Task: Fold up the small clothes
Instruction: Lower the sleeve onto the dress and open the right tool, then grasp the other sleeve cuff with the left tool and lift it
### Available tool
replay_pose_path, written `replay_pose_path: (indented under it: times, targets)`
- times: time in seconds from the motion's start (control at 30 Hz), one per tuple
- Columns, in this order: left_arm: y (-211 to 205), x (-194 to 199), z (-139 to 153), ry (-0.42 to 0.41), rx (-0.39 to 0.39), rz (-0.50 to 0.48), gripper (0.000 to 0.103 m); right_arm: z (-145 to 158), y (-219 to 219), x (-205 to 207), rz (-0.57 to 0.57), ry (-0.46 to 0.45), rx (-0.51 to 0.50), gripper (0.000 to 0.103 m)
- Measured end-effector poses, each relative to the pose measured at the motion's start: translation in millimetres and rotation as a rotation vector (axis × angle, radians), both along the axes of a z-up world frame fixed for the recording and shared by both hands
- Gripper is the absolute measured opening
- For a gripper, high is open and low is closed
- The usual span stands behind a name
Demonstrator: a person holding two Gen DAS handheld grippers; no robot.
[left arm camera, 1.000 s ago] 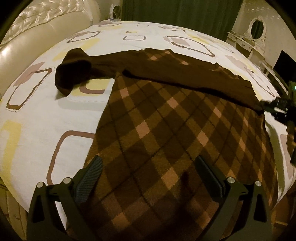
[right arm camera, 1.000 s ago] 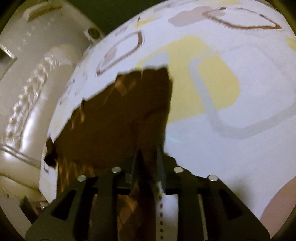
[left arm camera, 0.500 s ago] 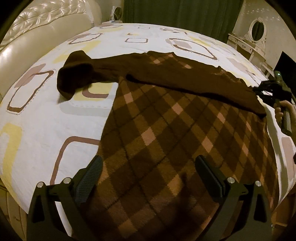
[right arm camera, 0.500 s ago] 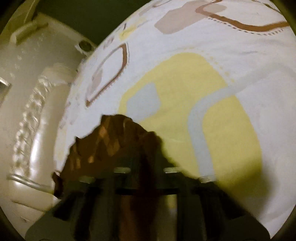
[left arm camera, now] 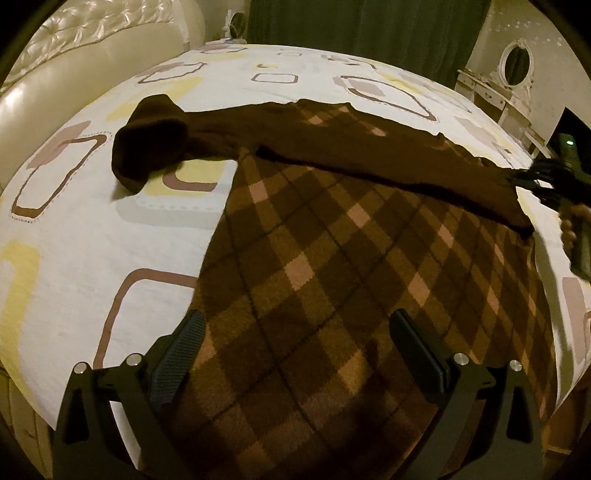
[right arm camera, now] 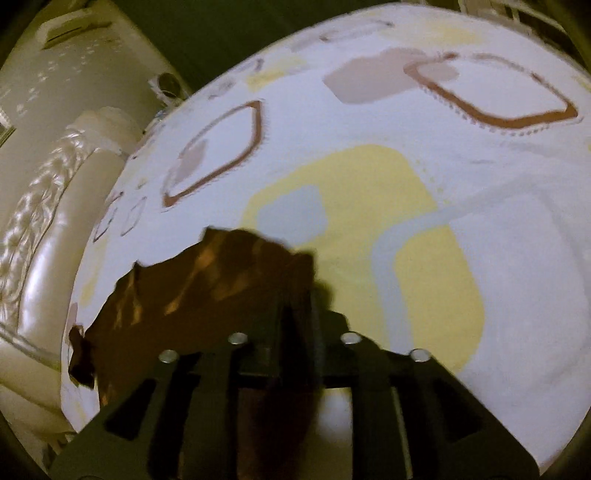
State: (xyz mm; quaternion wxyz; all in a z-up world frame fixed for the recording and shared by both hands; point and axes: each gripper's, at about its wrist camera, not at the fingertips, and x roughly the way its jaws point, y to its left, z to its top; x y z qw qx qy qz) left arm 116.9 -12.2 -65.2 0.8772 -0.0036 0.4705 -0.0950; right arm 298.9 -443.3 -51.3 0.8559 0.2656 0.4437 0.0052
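Ahead of your left gripper (left arm camera: 295, 354), whose fingers are spread wide over the fabric with nothing between them, the brown argyle sweater (left arm camera: 332, 266) lies flat on the bed (left arm camera: 92, 229), one dark sleeve (left arm camera: 388, 162) folded across its chest. Your right gripper (right arm camera: 295, 325) is pinched tight on the sweater's edge. The sheet beneath is white with yellow and brown rounded squares; a cream tufted headboard (left arm camera: 74, 48) stands off to your left, green curtains (left arm camera: 362, 29) beyond, a white vanity (left arm camera: 513, 70) far right.

No legible text was recorded in either wrist view.
No words, labels, brand marks, numbers or signs could be read on any surface; only woven and printed patterns were seen.
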Motion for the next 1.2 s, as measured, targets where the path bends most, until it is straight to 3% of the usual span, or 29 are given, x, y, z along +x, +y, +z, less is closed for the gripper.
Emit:
replay_pose_path:
  times: [0.2, 0.4, 0.5, 0.6, 0.7, 0.83, 0.93, 1.2]
  targets:
    - [6, 4, 0, 0.003, -0.007, 0.032, 0.099, 7, 51, -53, 0.107, -0.072, 0.062, 0.023]
    - [25, 14, -3, 0.076, -0.103, 0.035, 0.099, -28, 79, -55, 0.162, 0.039, 0.045, 0.023]
    - [43, 24, -2, 0.110, -0.190, 0.068, 0.099, -38, 77, -56, 0.142, 0.042, 0.072, 0.024]
    - [62, 38, 3, 0.121, -0.272, 0.096, 0.099, -38, 80, -58, 0.138, 0.036, 0.085, 0.032]
    - [83, 54, 15, 0.052, -0.302, 0.166, 0.099, -35, 90, -59, 0.159, 0.032, 0.053, 0.043]
    - [119, 83, 18, 0.059, -0.515, 0.248, 0.099, -32, 102, -59, 0.176, 0.022, -0.003, 0.057]
    - [136, 105, 14, 0.053, -0.603, 0.308, 0.099, -31, 110, -59, 0.183, 0.014, -0.038, 0.063]
    - [151, 155, 15, -0.020, -0.505, 0.414, 0.099, -33, 110, -60, 0.169, 0.005, -0.025, 0.066]
